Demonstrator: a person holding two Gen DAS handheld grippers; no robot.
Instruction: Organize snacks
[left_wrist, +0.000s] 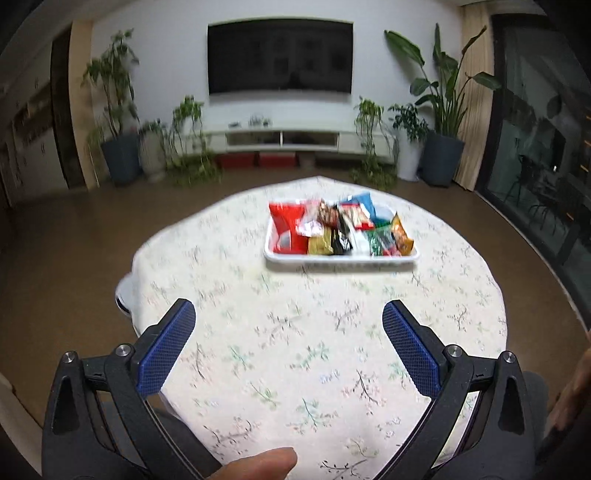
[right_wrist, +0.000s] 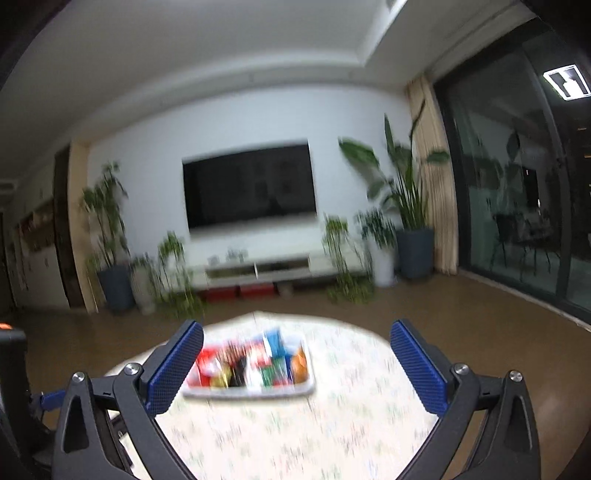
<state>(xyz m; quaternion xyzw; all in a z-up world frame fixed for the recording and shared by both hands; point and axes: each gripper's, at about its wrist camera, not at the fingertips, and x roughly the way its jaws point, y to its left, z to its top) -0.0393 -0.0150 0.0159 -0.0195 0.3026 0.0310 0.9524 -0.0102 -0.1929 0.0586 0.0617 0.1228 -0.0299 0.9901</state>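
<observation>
- Snacks are sitting packed in a white tray (left_wrist: 341, 257) on the floral tablecloth (left_wrist: 295, 350), toward the far side of the table and well apart from both grippers.
- Contents: a large red packet (left_wrist: 286, 227) is lying at the tray's left end, a yellow packet (left_wrist: 320, 243) and a black one (left_wrist: 341, 236) mid-tray, a green one (left_wrist: 380, 240) and an orange one (left_wrist: 402, 234) at the right end, and a blue-white bag (left_wrist: 364, 205) at the back. Labels are too blurred to read.
- Judging by this, the tray already looks full; the step in hand is either a first reach in or the task is about done. Cannot tell which.
- Left gripper (left_wrist: 289, 314) is hovering over bare cloth near the table's near edge, jaws spread wide, holding nothing, touching nothing.
- Right gripper (right_wrist: 297, 334) is pointing higher, more at the far wall than the table; jaws wide as well, empty. Its left pad (right_wrist: 173, 369) is overlapping the tray's left end in that view only, not touching it.
- The right view is heavily motion-blurred, so the tray (right_wrist: 258, 391) reads as a smear there.
- If reaching in: come in low and slow, and pick an outer packet such as the orange one or the red one, since the middle ones are wedged together.
- Pinch a crimped edge, not the puffed belly; foil bags are likely slipping or crushing otherwise.
- The tray looks light and may be sliding on the cloth; bracing its rim with the other gripper should help.
</observation>
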